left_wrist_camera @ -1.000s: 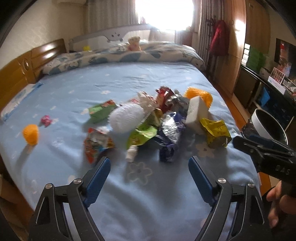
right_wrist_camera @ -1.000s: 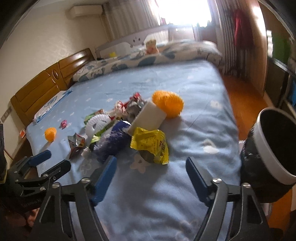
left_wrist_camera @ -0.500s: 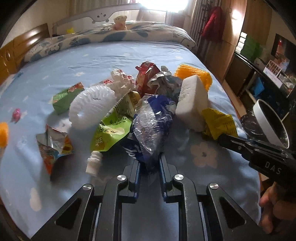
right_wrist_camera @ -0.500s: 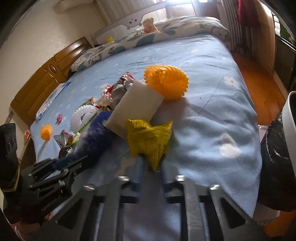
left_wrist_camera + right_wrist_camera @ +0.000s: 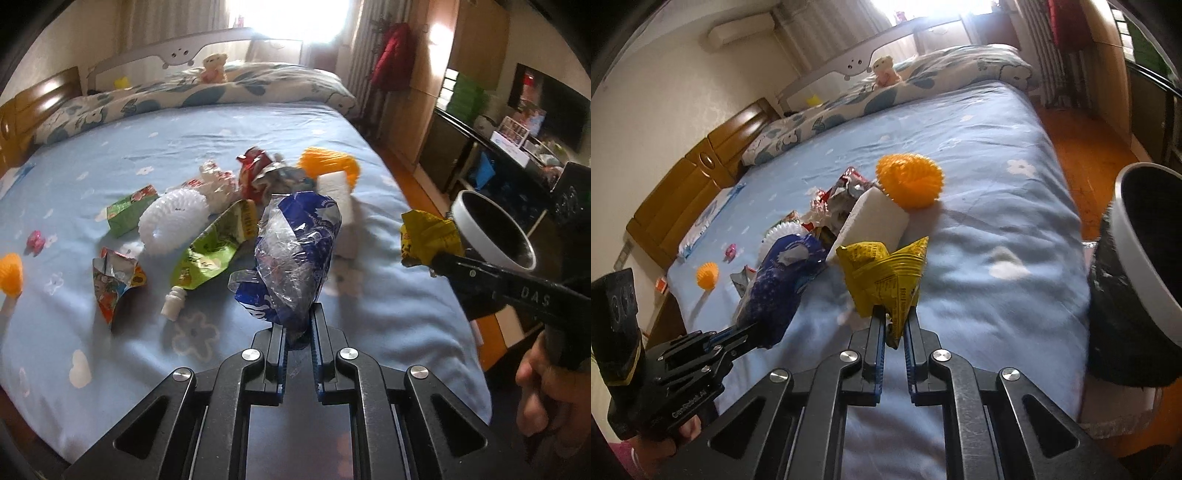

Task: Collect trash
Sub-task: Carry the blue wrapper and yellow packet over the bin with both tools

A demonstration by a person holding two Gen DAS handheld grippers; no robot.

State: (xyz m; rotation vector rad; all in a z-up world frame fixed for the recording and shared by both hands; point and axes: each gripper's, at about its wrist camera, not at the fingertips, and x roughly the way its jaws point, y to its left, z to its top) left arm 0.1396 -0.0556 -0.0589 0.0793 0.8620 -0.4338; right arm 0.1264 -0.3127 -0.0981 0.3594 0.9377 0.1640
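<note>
While both grippers were spread wide a moment ago, each now clamps a piece | left gripper [image 5: 298,325] pinches blue plastic bag [image 5: 295,251], lifted off bed [image 5: 221,147] | right gripper [image 5: 894,325], closing, grips yellow wrapper [image 5: 886,280] | bin [image 5: 1137,258] just right of bed | next, likely: carry both over and drop
</note>
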